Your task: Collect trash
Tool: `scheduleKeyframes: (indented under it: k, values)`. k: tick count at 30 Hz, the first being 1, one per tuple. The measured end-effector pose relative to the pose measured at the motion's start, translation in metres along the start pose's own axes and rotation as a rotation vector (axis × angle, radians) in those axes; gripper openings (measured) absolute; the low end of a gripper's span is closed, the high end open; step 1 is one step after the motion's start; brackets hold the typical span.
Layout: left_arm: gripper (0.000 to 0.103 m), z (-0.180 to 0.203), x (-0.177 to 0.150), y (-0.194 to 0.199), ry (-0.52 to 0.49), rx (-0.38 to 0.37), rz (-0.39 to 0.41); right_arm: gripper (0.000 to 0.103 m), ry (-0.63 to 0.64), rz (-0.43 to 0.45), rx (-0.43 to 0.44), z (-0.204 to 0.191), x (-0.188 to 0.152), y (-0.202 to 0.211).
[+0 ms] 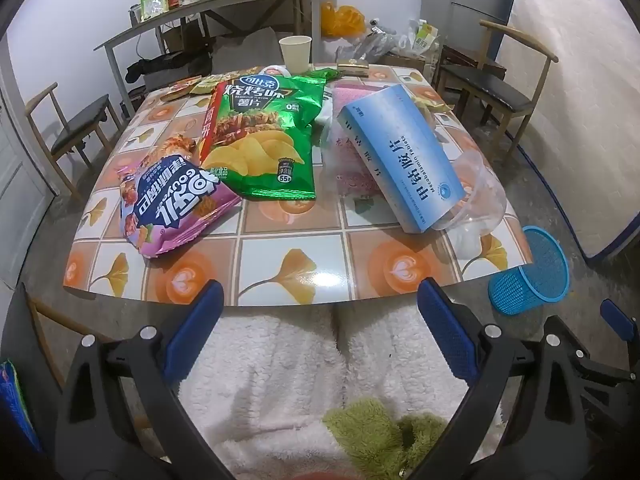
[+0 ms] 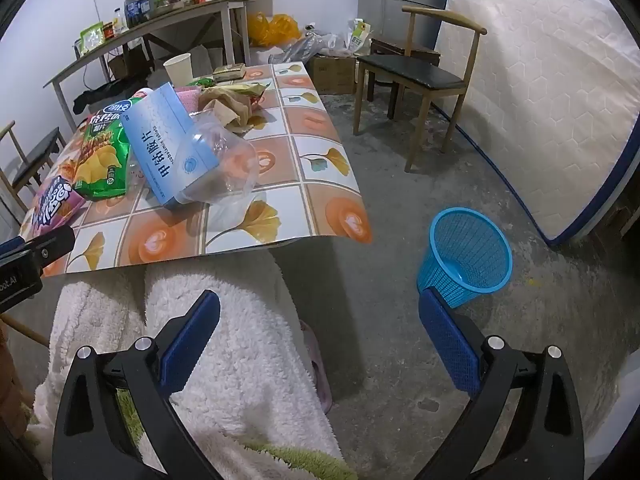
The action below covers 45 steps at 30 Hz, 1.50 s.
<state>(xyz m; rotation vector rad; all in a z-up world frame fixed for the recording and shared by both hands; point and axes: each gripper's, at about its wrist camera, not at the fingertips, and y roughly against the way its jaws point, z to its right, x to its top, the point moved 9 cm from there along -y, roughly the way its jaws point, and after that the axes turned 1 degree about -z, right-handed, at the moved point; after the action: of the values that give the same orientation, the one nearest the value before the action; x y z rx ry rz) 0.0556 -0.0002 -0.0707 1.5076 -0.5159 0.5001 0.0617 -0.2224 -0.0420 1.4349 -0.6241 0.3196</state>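
Trash lies on the tiled table (image 1: 304, 276): a purple snack bag (image 1: 172, 200), a green chip bag (image 1: 264, 136), a blue-white medicine box (image 1: 400, 152), a clear plastic bottle (image 1: 476, 196), a paper cup (image 1: 296, 54) and small wrappers at the back. A blue mesh bin (image 2: 466, 256) stands on the floor right of the table. My left gripper (image 1: 320, 312) is open and empty, below the table's near edge over white fleece legs. My right gripper (image 2: 320, 320) is open and empty, between the legs and the bin. The box (image 2: 168, 148) and bottle (image 2: 224, 164) also show in the right wrist view.
Wooden chairs stand at the left (image 1: 68, 132) and right (image 2: 420, 76). A cluttered side table (image 1: 208, 12) lines the back wall. A mattress (image 2: 552, 92) leans at the right. Bags and boxes (image 2: 328, 52) sit on the floor behind.
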Motion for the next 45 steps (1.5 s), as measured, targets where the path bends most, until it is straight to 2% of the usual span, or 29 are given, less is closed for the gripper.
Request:
scheduleKeyframes:
  k: [45]
  values:
    - [0.093,-0.0078,-0.0006,-0.0079,0.012,0.007,-0.019,0.097,0.005,-0.01,0.0,-0.0036,0.0032,-0.0032]
